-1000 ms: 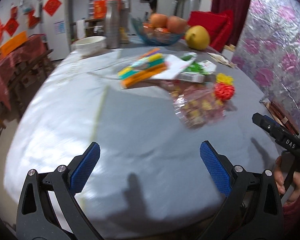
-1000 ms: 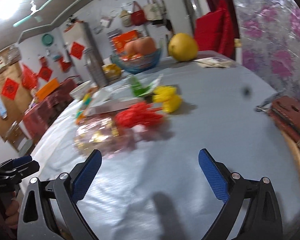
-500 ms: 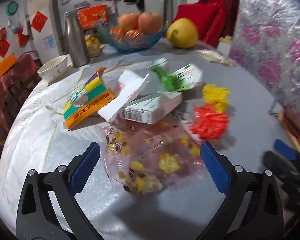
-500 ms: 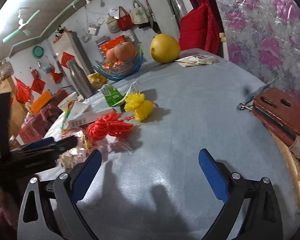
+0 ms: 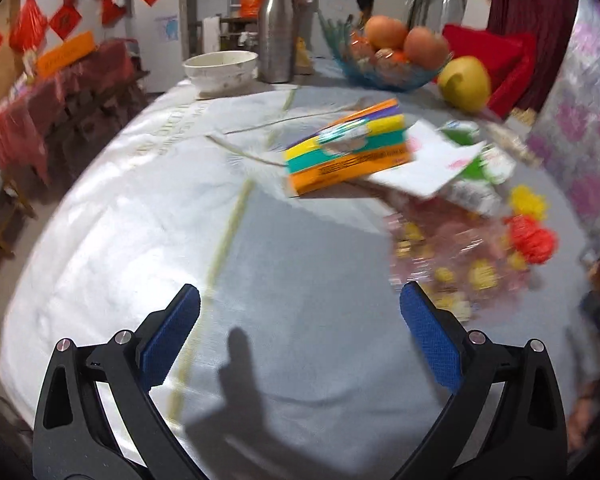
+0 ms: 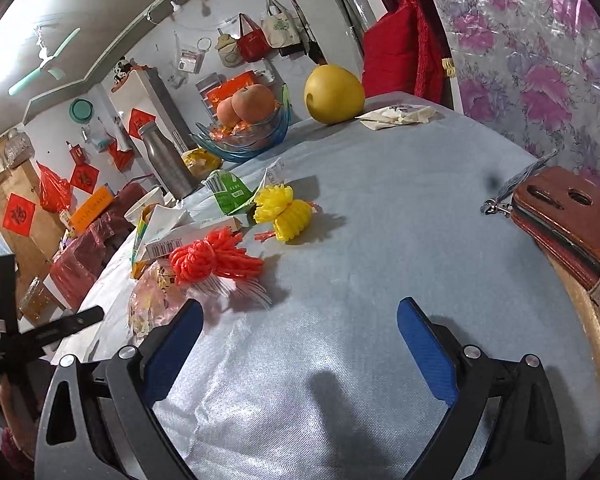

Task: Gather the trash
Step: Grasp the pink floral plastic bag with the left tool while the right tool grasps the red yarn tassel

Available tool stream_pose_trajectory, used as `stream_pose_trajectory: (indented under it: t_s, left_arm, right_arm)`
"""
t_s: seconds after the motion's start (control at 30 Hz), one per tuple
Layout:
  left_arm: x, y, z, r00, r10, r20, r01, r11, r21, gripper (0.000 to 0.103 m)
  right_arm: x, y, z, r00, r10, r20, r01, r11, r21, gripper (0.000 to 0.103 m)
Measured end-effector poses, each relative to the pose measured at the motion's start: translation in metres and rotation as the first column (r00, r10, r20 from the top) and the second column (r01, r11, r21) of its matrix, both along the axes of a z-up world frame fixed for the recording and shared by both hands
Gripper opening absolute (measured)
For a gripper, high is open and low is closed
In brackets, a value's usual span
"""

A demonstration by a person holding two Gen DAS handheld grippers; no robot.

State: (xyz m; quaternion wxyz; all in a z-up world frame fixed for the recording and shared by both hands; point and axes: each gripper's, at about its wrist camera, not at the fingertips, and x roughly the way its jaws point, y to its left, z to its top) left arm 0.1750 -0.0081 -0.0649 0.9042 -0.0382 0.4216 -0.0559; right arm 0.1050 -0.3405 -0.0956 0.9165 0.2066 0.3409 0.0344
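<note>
Trash lies in a loose heap on the grey tablecloth. A striped orange, teal and yellow box point(image 5: 346, 148) rests on white paper point(image 5: 428, 162), with a green and white wrapper point(image 6: 230, 192) behind. A clear pink bag with yellow spots point(image 5: 452, 256) lies nearest, beside a red foam net point(image 6: 208, 258) and a yellow foam net point(image 6: 284, 210). My left gripper point(image 5: 300, 320) is open over bare cloth, left of the pink bag. Open too, my right gripper point(image 6: 298, 328) hovers just short of the red net.
At the far side stand a blue glass fruit bowl point(image 5: 388, 74), a yellow pomelo point(image 6: 334, 94), a steel bottle point(image 5: 276, 26) and a white bowl point(image 5: 220, 68). A brown phone case point(image 6: 568, 220) lies at the right edge. The floral wall point(image 6: 540, 60) is close on the right.
The left wrist view has pulled back and swung left, so the heap now sits up and to the right. The right gripper edged closer to the red net. Both stayed open.
</note>
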Motion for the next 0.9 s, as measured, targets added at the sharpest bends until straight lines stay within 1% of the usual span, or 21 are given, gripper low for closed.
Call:
stream_pose_trajectory:
  t_s: [0.03,0.07,0.13,0.2,0.33,0.37,0.43,0.47,0.5,0.53,0.57,0.63,0.7,0.73,0.8,0.83,0.9]
  left_arm:
    - [-0.003,-0.008,0.004,1.0,-0.029,0.011,0.029,0.999,-0.021,0.096]
    - [-0.005,-0.018,0.007,0.998,-0.066,0.021,0.066,0.998,-0.023,0.096]
    - [-0.006,-0.045,0.011,0.989,-0.144,0.036,0.144,0.99,0.009,0.096]
    - [-0.006,-0.067,0.01,0.98,-0.193,0.047,0.192,0.981,0.04,0.096]
    - [0.004,-0.11,0.004,0.971,-0.237,0.043,0.233,0.969,0.077,0.096]
    - [0.008,-0.121,0.001,0.968,-0.248,0.041,0.242,0.965,0.102,0.096]
    - [0.011,-0.138,-0.003,0.968,-0.246,0.043,0.235,0.956,0.176,0.096]
    - [0.014,-0.145,-0.008,0.969,-0.245,0.032,0.234,0.95,0.209,0.096]
    - [0.018,-0.147,-0.011,0.969,-0.246,0.018,0.236,0.946,0.224,0.096]
    - [0.024,-0.149,-0.017,0.972,-0.233,-0.003,0.227,0.943,0.242,0.096]
    - [0.029,-0.146,-0.022,0.976,-0.219,-0.017,0.217,0.945,0.244,0.097]
    - [0.035,-0.129,-0.022,0.98,-0.198,-0.031,0.2,0.961,0.189,0.097]
    - [0.034,-0.113,-0.017,0.988,-0.152,-0.012,0.151,0.967,0.207,0.097]
    - [0.033,-0.101,-0.014,0.992,-0.125,0.014,0.118,0.965,0.235,0.097]
    - [0.03,-0.079,-0.012,0.996,-0.083,0.037,0.07,0.964,0.256,0.097]
    - [0.028,-0.065,-0.011,0.998,-0.059,0.039,0.047,0.967,0.25,0.097]
    - [0.02,-0.046,-0.01,0.997,-0.064,0.04,0.055,0.979,0.196,0.097]
  right_arm:
    - [0.0,0.0,0.0,1.0,-0.001,0.001,0.001,1.0,-0.001,0.096]
    - [0.0,0.001,0.0,1.0,0.0,0.002,0.0,1.0,-0.001,0.096]
    - [0.0,0.001,0.0,1.0,0.005,0.005,-0.005,1.0,0.001,0.096]
    - [0.0,0.0,0.0,1.0,0.012,0.009,-0.012,1.0,0.004,0.096]
    - [0.0,-0.001,0.0,1.0,0.024,0.017,-0.024,1.0,0.01,0.096]
    - [0.0,-0.001,0.0,0.999,0.026,0.019,-0.026,1.0,0.012,0.096]
    - [0.0,-0.002,0.0,0.999,0.031,0.021,-0.031,0.999,0.02,0.096]
    - [0.0,-0.002,0.0,0.999,0.032,0.022,-0.033,0.999,0.024,0.096]
    - [0.0,-0.003,0.0,0.999,0.032,0.023,-0.033,0.999,0.031,0.096]
    - [0.0,-0.004,0.0,0.999,0.031,0.023,-0.032,0.999,0.035,0.096]
    - [0.0,-0.004,0.0,0.999,0.03,0.024,-0.031,0.999,0.037,0.096]
    - [0.0,-0.004,0.0,0.999,0.031,0.026,-0.032,0.999,0.035,0.096]
    - [-0.001,-0.002,0.0,0.999,0.033,0.03,-0.034,0.999,0.027,0.096]
    - [-0.001,-0.002,0.0,0.999,0.034,0.031,-0.035,0.999,0.025,0.096]
    - [-0.001,-0.002,0.001,0.999,0.033,0.035,-0.034,0.999,0.022,0.096]
    - [-0.001,-0.002,0.001,0.999,0.033,0.035,-0.034,0.999,0.021,0.096]
    - [-0.001,-0.002,0.001,0.999,0.034,0.036,-0.035,0.999,0.019,0.096]
